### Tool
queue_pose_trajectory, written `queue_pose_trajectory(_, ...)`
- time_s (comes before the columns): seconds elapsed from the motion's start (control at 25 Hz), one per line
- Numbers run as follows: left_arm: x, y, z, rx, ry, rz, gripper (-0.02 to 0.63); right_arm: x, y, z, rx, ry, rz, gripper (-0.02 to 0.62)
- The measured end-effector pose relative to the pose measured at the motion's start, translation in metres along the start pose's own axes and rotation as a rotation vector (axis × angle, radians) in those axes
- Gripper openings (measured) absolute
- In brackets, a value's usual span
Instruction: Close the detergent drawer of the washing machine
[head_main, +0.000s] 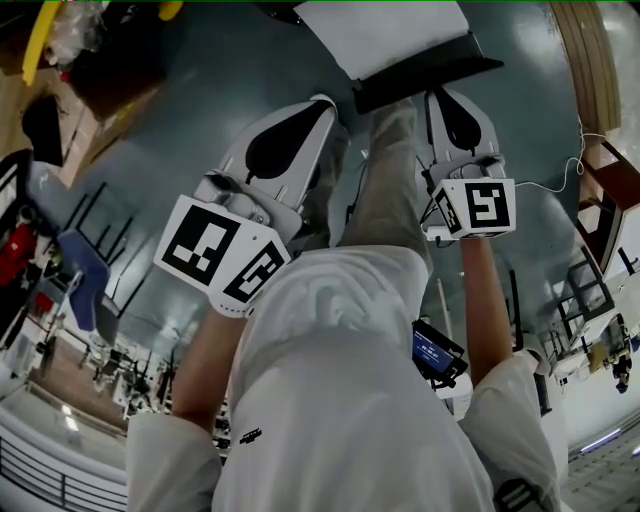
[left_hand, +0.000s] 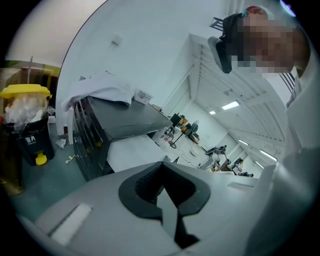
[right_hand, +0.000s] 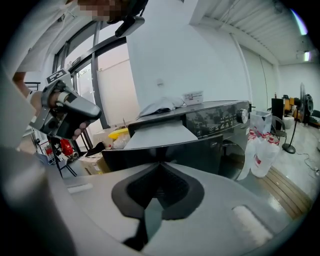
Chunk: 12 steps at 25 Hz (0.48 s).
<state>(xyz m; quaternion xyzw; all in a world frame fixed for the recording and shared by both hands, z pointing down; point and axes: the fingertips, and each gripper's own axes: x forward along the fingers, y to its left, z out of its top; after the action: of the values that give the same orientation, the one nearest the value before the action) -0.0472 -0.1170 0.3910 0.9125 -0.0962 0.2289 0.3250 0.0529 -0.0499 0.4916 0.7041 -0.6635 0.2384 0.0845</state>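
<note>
The dark washing machine (right_hand: 220, 117) stands ahead, with its detergent drawer (right_hand: 159, 136) pulled out towards me, white on top with a dark front panel. In the head view the drawer (head_main: 385, 35) juts in at the top edge. My left gripper (head_main: 325, 100) hangs just short of the drawer's left corner, jaws shut on nothing. My right gripper (head_main: 442, 95) sits close under the drawer's dark front, also shut and empty. In the left gripper view the machine (left_hand: 125, 120) and drawer (left_hand: 131, 152) lie beyond the closed jaw tips (left_hand: 163, 161). The right gripper's jaw tips (right_hand: 159, 163) point at the drawer front.
A white cloth (left_hand: 100, 90) lies on top of the machine. A yellow-lidded bin (left_hand: 27, 125) stands to its left. White plastic bags (right_hand: 262, 145) lean at its right beside a wooden floor strip. A cable (head_main: 570, 170) trails across the grey floor.
</note>
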Motion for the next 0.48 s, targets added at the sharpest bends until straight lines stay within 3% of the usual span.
queue_pose_trajectory(0.48, 0.010, 0.006, 0.001, -0.021, 0.001, 0.006, 0.015, 0.018, -0.001, 0.024, -0.031, -0.049, 0.016, 0.000)
